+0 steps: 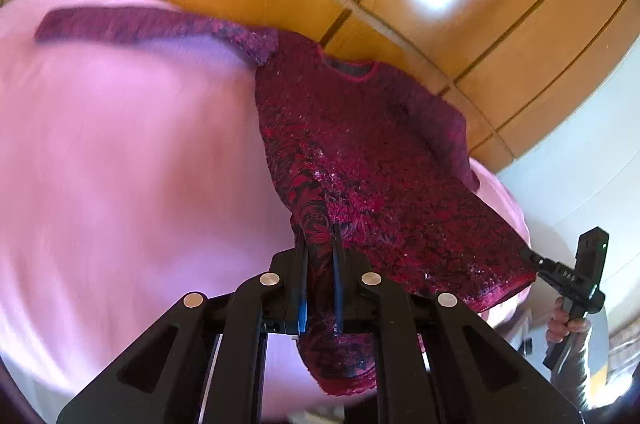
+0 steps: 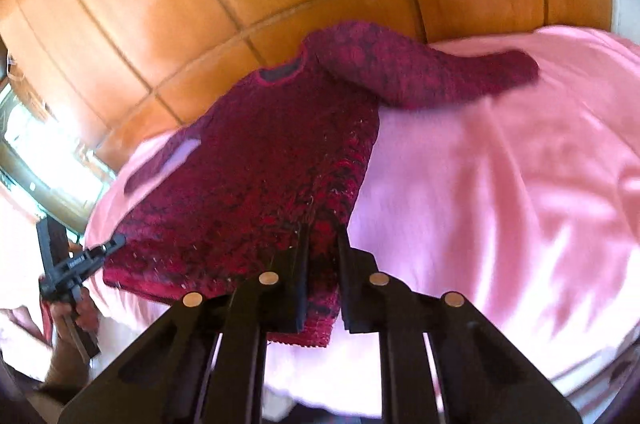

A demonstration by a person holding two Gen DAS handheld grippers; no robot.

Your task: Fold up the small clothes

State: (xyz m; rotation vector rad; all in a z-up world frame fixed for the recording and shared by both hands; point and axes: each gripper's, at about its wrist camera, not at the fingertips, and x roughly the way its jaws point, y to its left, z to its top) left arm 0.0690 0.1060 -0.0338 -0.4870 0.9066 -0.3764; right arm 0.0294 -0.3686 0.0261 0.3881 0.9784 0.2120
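Jaws of left gripper (image 1: pixel 320 244) and right gripper (image 2: pixel 323 244) each clamp a hem corner of the red sweater (image 1: pixel 360 152) over the pink bed (image 1: pixel 120 184)

- A small knitted sweater (image 1: pixel 360 160), deep red flecked with black, has a round neck trimmed in red and a dark inside at the collar.
- It lies face up, spread over a pink bedspread (image 1: pixel 120 152).
- One long sleeve (image 2: pixel 432 72) stretches straight out sideways from the shoulder; the other runs down along the body.
- Its two bottom hem corners are lifted, the hem edge raised off the bedspread.
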